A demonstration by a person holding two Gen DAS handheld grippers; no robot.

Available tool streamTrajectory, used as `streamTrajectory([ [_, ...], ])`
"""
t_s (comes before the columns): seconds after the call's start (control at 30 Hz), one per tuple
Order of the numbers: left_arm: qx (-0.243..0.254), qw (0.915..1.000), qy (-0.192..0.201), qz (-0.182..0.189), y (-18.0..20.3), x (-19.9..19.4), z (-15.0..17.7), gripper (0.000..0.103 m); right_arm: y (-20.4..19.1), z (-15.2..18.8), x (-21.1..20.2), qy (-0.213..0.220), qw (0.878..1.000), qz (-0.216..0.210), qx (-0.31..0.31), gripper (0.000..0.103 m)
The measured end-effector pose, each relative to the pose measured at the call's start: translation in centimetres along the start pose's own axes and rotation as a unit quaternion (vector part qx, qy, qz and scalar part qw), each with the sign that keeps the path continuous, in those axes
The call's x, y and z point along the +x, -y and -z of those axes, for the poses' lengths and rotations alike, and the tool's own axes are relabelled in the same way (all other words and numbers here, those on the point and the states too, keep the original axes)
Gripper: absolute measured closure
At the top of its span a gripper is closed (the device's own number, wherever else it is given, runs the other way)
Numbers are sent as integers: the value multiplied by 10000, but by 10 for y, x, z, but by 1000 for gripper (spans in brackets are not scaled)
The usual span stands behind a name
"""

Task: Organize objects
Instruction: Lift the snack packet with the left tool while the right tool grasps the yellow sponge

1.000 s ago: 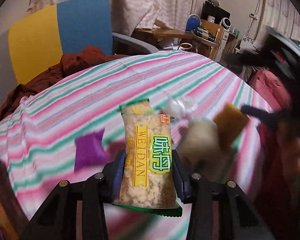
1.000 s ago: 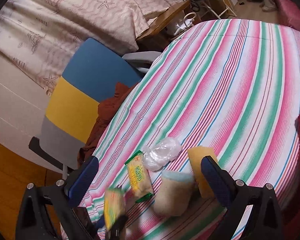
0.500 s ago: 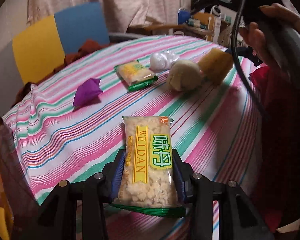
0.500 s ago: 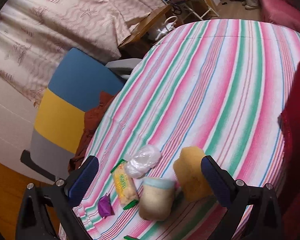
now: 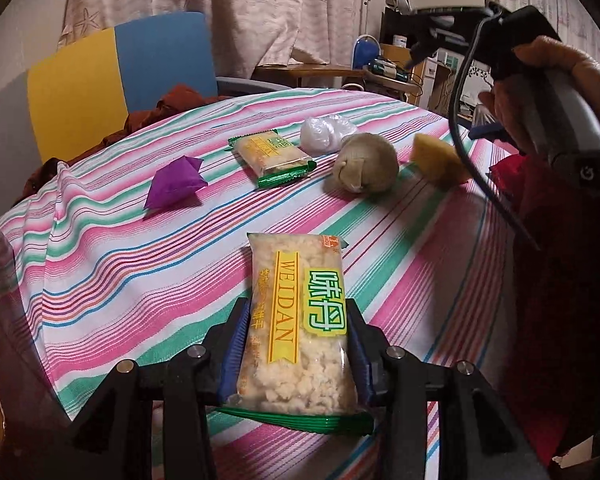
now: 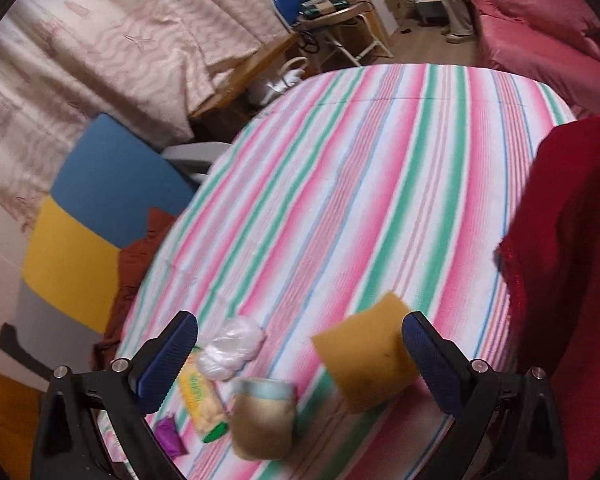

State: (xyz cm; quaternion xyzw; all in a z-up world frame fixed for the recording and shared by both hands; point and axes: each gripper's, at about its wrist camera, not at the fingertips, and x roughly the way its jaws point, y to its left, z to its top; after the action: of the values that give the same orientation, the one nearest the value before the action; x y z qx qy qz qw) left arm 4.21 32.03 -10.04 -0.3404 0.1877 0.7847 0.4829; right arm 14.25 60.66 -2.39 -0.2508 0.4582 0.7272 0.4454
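Here the left claw (image 5: 296,354) is clamped on a snack packet (image 5: 298,332) with "WEIDAN" printed on it, the two blue pads pressing on its long sides near the lower, green-sealed end, so that most of the packet stands out in front of the claw and can probably be laid flat without the fingers meeting the cloth. The packet hangs above the near edge of the table (image 5: 120,264), which wears a striped pink and green cloth, and it is well apart from the second, similar packet (image 5: 272,156) that lies flat farther in. Taking this lying packet as the landmark: a purple pouch (image 5: 174,182) rests to its left, a crumpled clear plastic bag (image 5: 326,134) just beside its far right corner, and a round beige cup on its side (image 5: 366,166) to its right, with a yellow sponge (image 5: 438,162) beyond the cup. I judge that the held packet is meant to join its twin, since like things go together. The right claw (image 6: 300,364) has its fingers wide apart and grips nothing; it hovers over the cup and sponge, perhaps to choose one of them next.
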Motion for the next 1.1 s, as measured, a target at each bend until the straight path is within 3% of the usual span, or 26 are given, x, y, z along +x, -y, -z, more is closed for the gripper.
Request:
streamTrajectory([
  [0.17,-72,9999,15,74,-3,-1,1,57,-7,4,23,-433,9944,862,-440,0],
  [0.23,-106,9999,22,112,-4,-1,1,57,-12,9,37,-794,9891,1025,-701,0],
  [0.37,-187,9996,32,199,-6,-2,1,57,-18,11,41,-847,9820,1311,-1062,2],
  [0.6,-259,9992,44,288,-9,-3,2,57,-20,12,43,-865,9663,1921,-1481,39],
  [0.77,-280,9991,51,310,-9,-2,2,57,-14,6,35,-786,9733,1679,-1356,45],
  [0.93,-269,9992,54,297,-9,-2,2,57,-15,-1,13,-440,9868,910,-1261,47],
  [1.1,-214,9995,47,232,-7,-3,2,57,-26,3,2,-373,9878,343,-1475,47],
])
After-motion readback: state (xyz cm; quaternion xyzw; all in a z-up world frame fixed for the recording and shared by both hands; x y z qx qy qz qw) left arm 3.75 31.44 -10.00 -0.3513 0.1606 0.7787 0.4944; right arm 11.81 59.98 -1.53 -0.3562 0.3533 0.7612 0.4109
